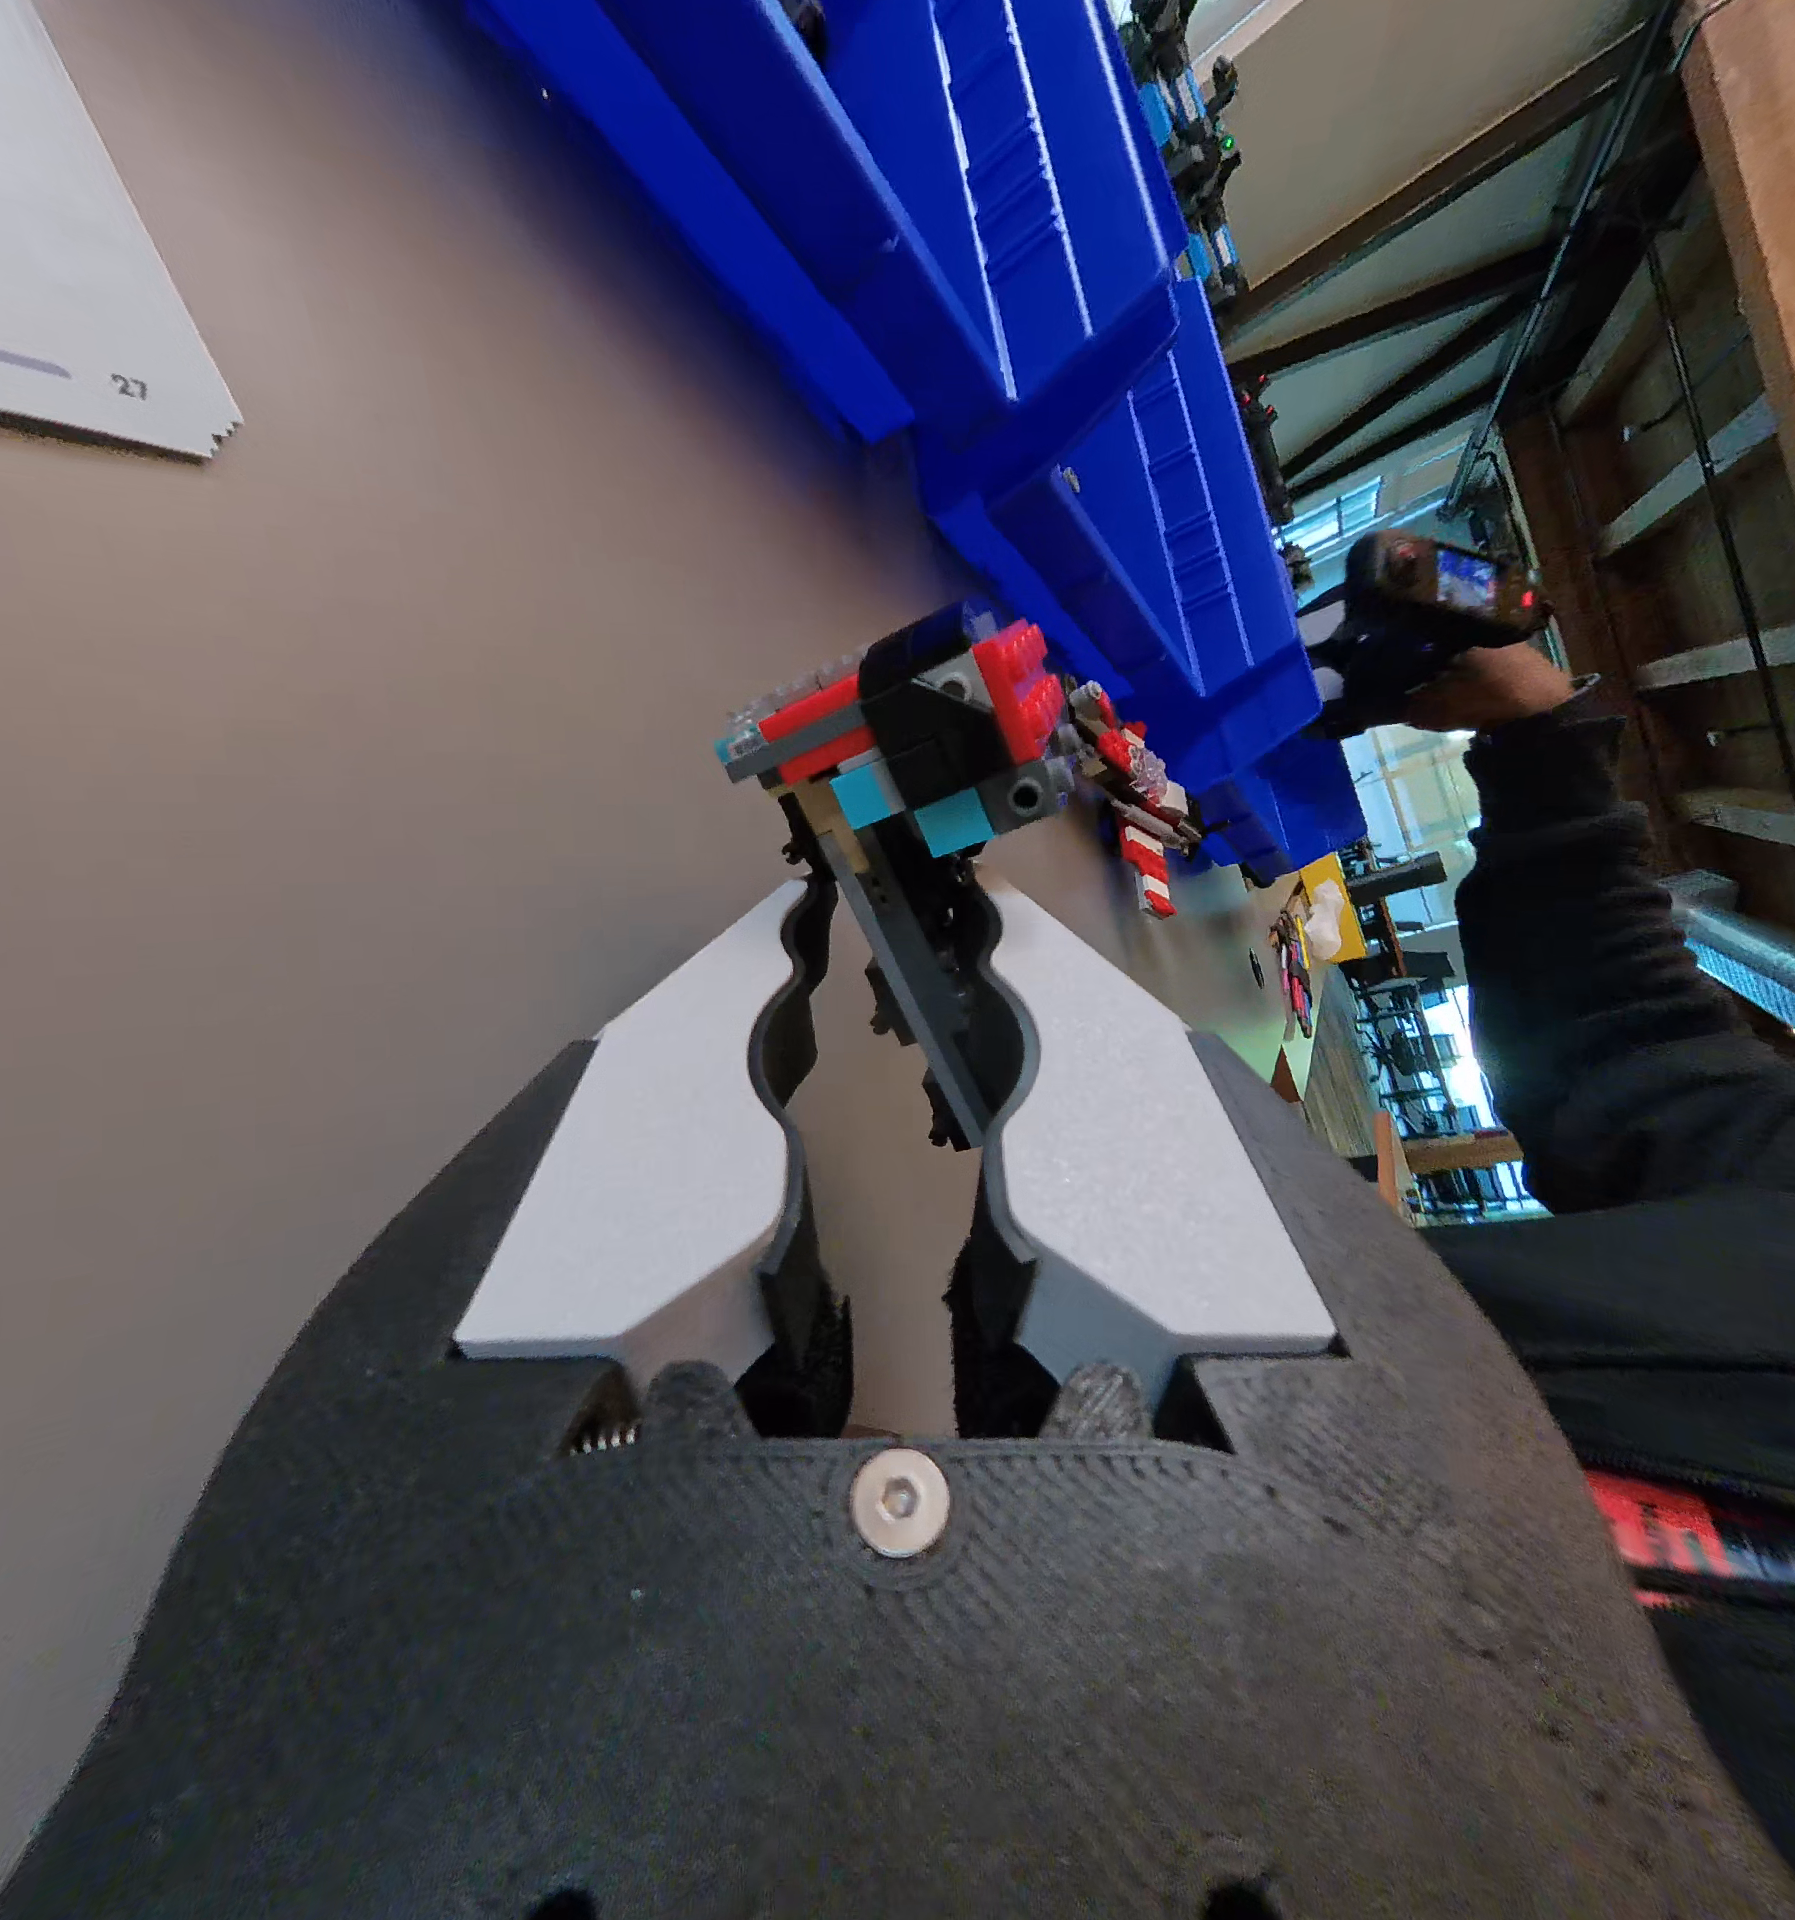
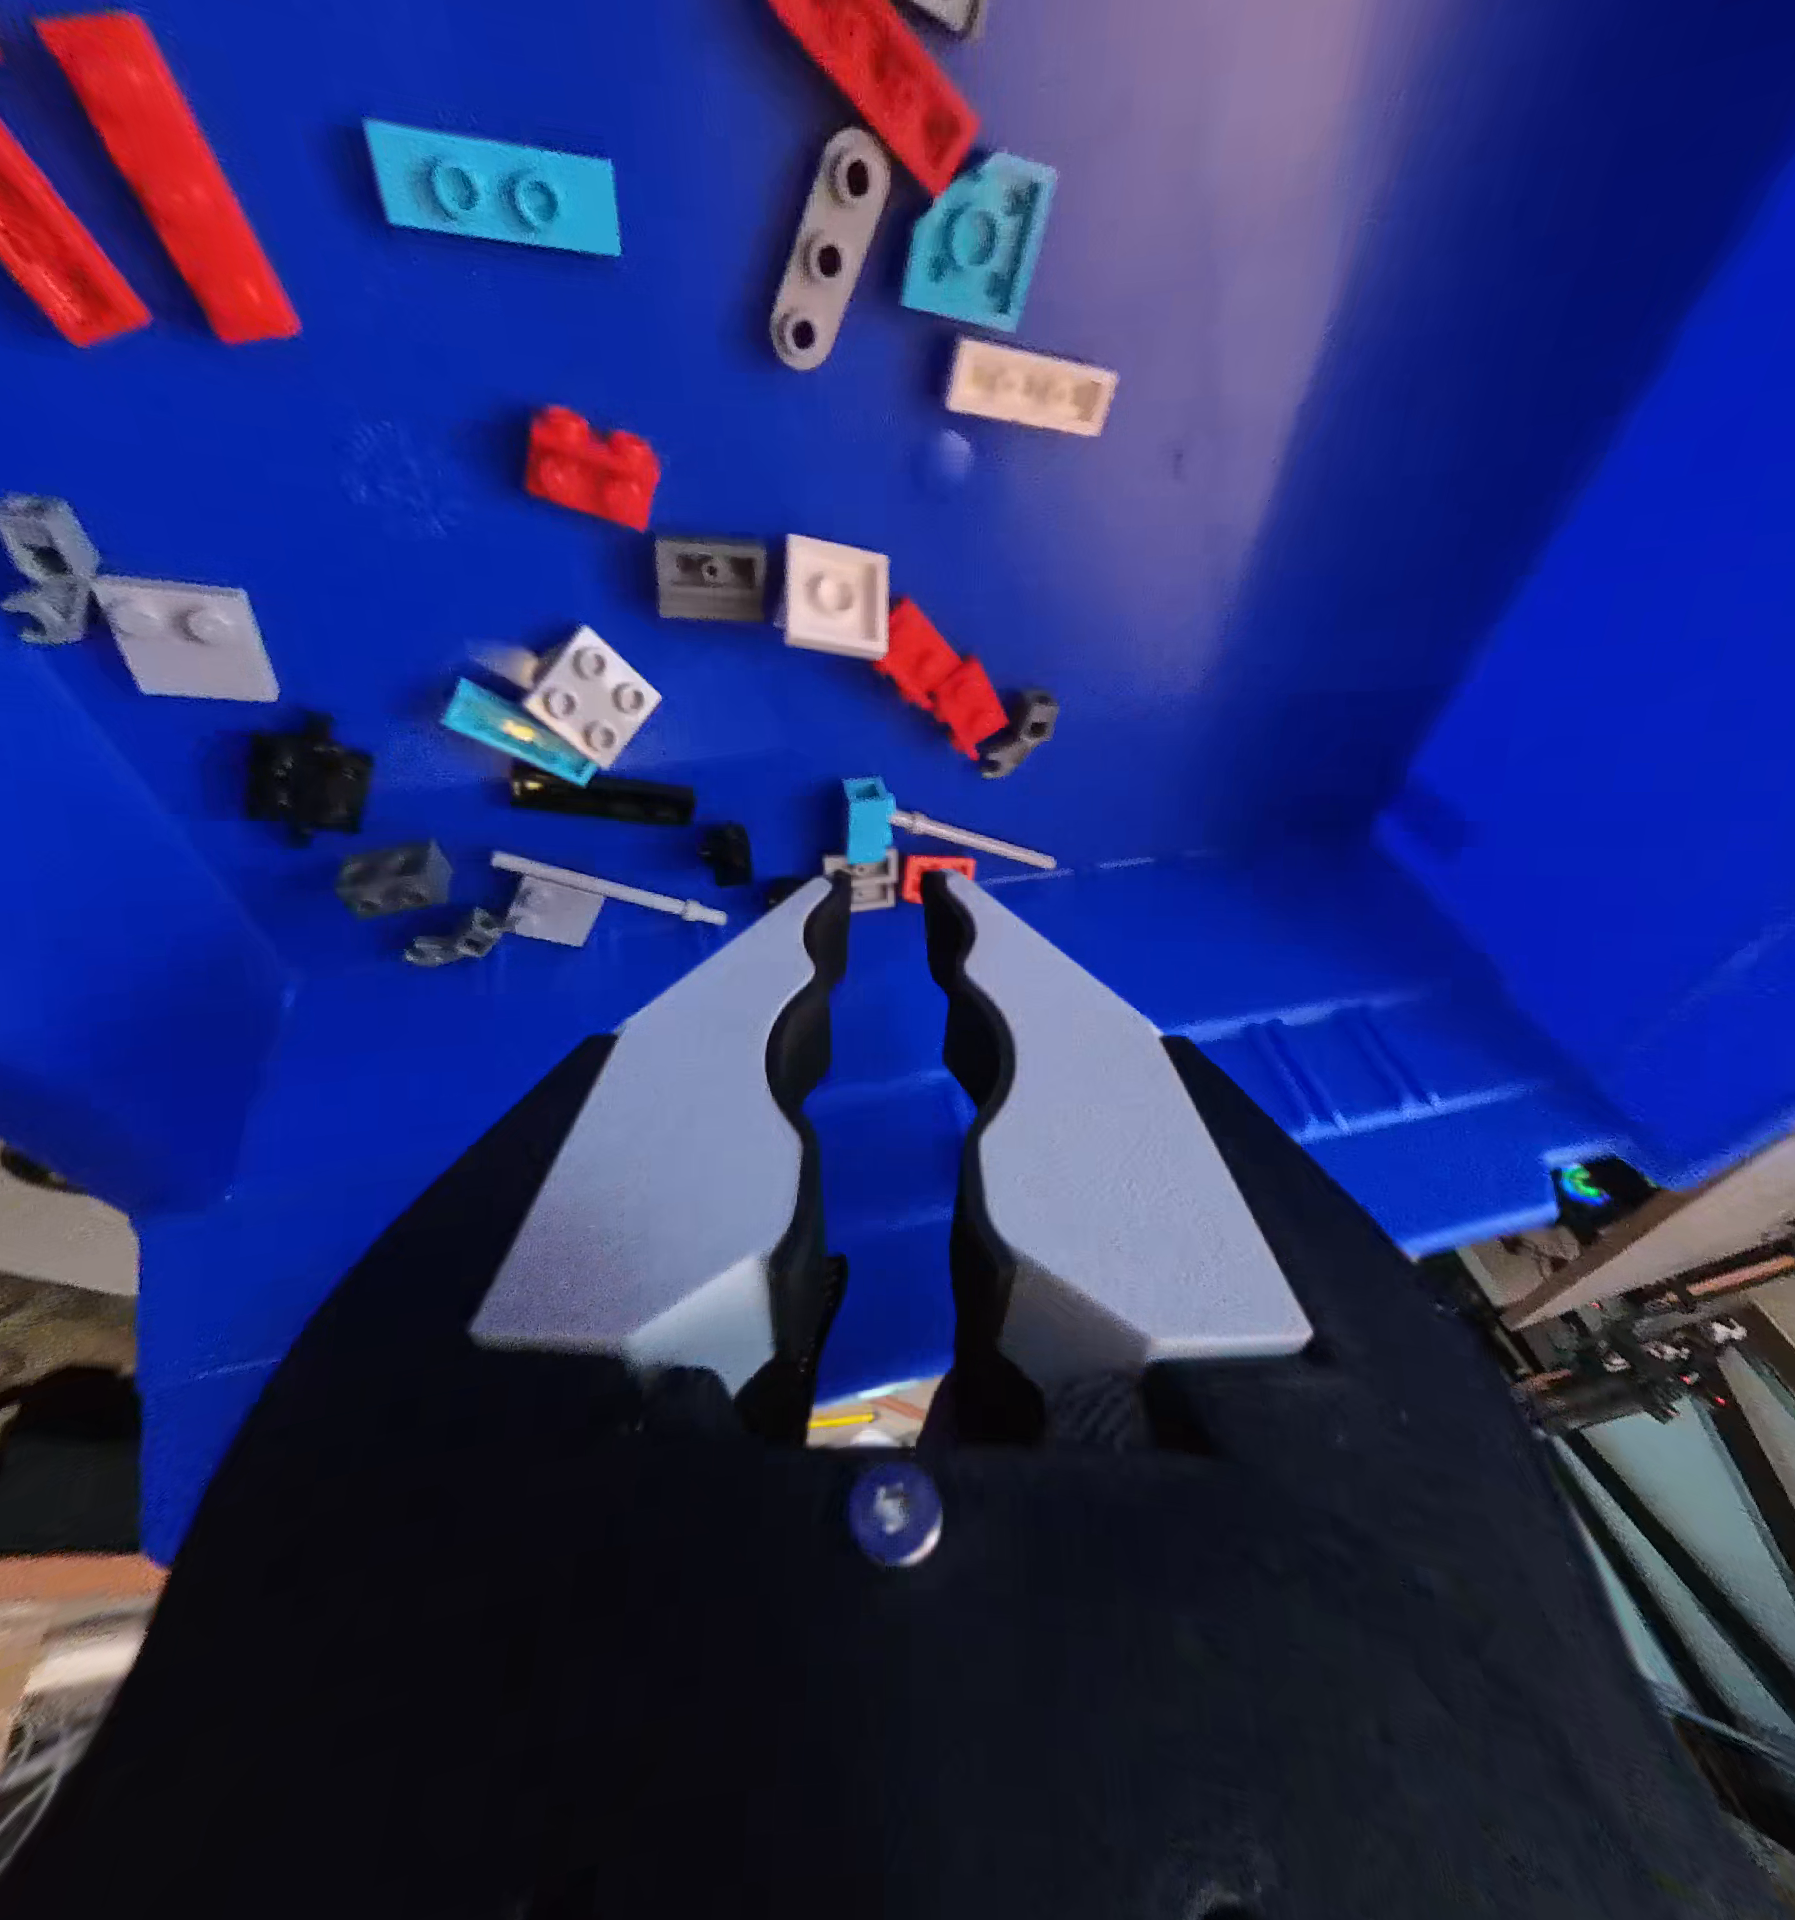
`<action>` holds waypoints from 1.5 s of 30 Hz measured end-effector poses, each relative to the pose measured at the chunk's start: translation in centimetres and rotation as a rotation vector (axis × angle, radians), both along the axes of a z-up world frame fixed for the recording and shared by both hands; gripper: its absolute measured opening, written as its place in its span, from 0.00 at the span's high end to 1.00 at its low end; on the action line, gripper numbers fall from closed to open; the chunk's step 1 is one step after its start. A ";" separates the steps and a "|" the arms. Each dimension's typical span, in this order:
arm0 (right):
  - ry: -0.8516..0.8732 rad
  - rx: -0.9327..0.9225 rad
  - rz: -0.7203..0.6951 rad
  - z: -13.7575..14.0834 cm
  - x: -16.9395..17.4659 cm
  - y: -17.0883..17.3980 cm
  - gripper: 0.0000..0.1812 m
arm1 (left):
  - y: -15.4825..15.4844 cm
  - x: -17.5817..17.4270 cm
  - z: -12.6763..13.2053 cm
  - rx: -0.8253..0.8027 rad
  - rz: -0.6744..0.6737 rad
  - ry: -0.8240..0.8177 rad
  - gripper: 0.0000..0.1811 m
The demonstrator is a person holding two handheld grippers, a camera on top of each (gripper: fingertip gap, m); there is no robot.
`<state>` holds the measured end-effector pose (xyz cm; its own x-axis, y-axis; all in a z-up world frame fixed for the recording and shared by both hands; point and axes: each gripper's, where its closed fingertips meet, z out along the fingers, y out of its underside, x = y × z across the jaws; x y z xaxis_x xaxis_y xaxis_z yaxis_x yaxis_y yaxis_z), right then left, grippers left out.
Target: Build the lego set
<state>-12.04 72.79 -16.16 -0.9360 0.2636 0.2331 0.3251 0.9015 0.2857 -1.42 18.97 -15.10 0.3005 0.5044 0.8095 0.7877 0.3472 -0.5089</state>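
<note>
My left gripper (image 1: 898,894) is shut on the dark grey lower part of a partly built lego model (image 1: 903,738) of red, black, teal and grey bricks, held above the tan table (image 1: 353,831). My right gripper (image 2: 882,883) is open and empty, with its tips low inside a blue bin (image 2: 1288,520) of loose pieces. A small grey piece (image 2: 865,885) and a small red piece (image 2: 943,871) lie just past its tips, with a teal brick (image 2: 867,821) behind them. The right gripper also shows far off in the left wrist view (image 1: 1433,613), held by a hand in a dark sleeve.
The bin holds several loose parts: red long plates (image 2: 166,177), a teal plate (image 2: 493,187), a grey three-hole beam (image 2: 828,249), a white 2x2 plate (image 2: 592,691). A row of blue bins (image 1: 1080,416) lines the table. A red-and-white sub-build (image 1: 1142,821) and a booklet page (image 1: 41,260) lie there. The tips of one gripper are about 55 cm away from the tips of the other.
</note>
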 end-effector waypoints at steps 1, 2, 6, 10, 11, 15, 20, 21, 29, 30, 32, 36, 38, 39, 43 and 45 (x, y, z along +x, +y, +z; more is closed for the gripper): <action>-0.023 0.009 -0.002 -0.4 0.1 0.1 0.92 | -0.1 0.0 0.1 0.000 0.008 0.008 0.87; -0.039 0.022 -0.001 -0.7 0.2 0.2 0.92 | -0.1 -0.1 0.2 0.000 0.013 0.013 0.87; -0.061 0.085 -0.001 -1.5 -0.1 0.9 0.91 | 0.0 -0.1 0.2 -0.005 0.005 0.023 0.87; -0.087 0.139 -0.001 -2.2 -0.1 1.4 0.94 | 0.3 0.1 0.4 0.000 -0.016 0.029 0.87; -0.090 0.139 -0.005 -2.2 -0.1 1.4 0.94 | 0.3 0.1 0.4 0.004 -0.018 0.032 0.87; -0.094 0.115 -0.031 -2.1 0.0 1.4 0.94 | 0.1 0.2 0.8 0.019 -0.015 0.052 0.87; -0.016 0.034 -0.061 0.3 0.1 0.4 0.94 | -0.1 0.4 1.3 0.041 -0.009 0.074 0.87; 0.011 -0.003 -0.063 1.2 0.2 -0.4 0.93 | -0.2 0.5 1.4 0.044 -0.009 0.079 0.87; 0.165 -0.457 0.091 9.5 4.6 -15.5 0.94 | -0.2 0.9 2.1 0.074 -0.020 0.116 0.87; 0.159 -0.535 0.143 10.4 5.9 -18.7 0.94 | -0.2 1.0 2.2 0.082 -0.020 0.122 0.87; 0.136 -0.687 0.242 12.0 8.7 -25.0 0.94 | -0.4 1.2 2.6 0.110 -0.015 0.126 0.87; 0.100 -0.838 0.390 11.8 12.7 -35.6 0.94 | -1.4 2.1 3.0 0.162 -0.002 0.119 0.87; 0.101 -0.883 0.422 10.3 13.6 -40.1 0.94 | -2.0 2.4 3.1 0.181 0.003 0.117 0.87; 0.098 -0.924 0.419 9.4 14.0 -42.4 0.94 | -2.4 2.4 3.2 0.194 0.007 0.115 0.87; 0.090 -1.064 0.308 5.1 14.7 -50.0 0.94 | -4.0 2.8 3.6 0.249 0.031 0.111 0.87; 0.084 -1.073 0.262 2.8 15.2 -52.4 0.94 | -5.0 3.1 3.9 0.269 0.043 0.114 0.87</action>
